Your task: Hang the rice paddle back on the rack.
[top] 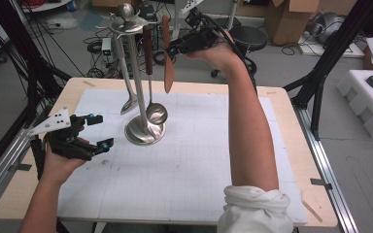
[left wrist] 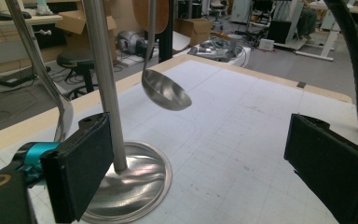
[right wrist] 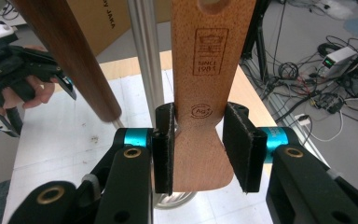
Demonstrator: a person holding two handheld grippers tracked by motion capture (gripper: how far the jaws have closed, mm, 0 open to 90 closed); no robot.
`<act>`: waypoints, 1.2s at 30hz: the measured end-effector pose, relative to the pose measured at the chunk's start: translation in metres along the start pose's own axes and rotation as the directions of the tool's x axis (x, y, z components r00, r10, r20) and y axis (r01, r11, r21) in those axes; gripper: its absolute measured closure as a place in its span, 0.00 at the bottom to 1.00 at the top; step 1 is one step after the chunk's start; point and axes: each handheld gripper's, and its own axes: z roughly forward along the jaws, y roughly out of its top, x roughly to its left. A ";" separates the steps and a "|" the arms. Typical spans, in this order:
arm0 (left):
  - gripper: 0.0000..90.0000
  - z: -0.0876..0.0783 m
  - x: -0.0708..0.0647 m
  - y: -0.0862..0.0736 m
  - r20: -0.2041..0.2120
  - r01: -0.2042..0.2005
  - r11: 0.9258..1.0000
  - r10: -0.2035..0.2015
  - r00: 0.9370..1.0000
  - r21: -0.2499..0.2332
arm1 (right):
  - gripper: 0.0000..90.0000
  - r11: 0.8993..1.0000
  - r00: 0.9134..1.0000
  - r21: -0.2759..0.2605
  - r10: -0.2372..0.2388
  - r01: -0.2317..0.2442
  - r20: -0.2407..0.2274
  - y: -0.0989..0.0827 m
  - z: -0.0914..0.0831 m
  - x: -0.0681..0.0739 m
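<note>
Though spatula [right wrist: 205, 93] top cut off, right tool [right wrist: 199, 149] pinches it; left tool [top: 97, 132] spread.

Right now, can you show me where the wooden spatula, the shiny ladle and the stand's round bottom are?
wooden spatula [right wrist: 200, 154], right gripper view, on its narrow neck between the pads.
ladle [left wrist: 165, 91], left gripper view, on the inside of its bowl.
stand's round base [top: 143, 132], high view, on the shiny disc near the pole.

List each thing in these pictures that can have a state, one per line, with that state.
Wooden spatula: upright, clamped at its neck by the right gripper.
Ladle: hanging on the stand, bowl clear of the base.
Spoon: hanging on the stand.
Left gripper: open, holding nothing, beside the stand's base.
</note>
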 end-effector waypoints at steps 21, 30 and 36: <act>0.10 0.000 0.000 -0.001 -0.004 -0.001 1.000 0.001 1.000 0.009 | 0.73 1.000 1.000 0.029 -0.003 0.003 -0.008 0.009 0.012 -0.003; 0.10 0.000 0.000 -0.001 -0.003 0.000 1.000 0.000 1.000 0.006 | 0.73 1.000 1.000 0.029 -0.009 0.010 -0.018 0.012 0.017 -0.001; 0.10 -0.001 0.000 -0.001 -0.005 0.001 1.000 -0.001 1.000 0.006 | 0.73 0.999 1.000 0.035 -0.006 0.006 -0.018 0.012 0.020 -0.003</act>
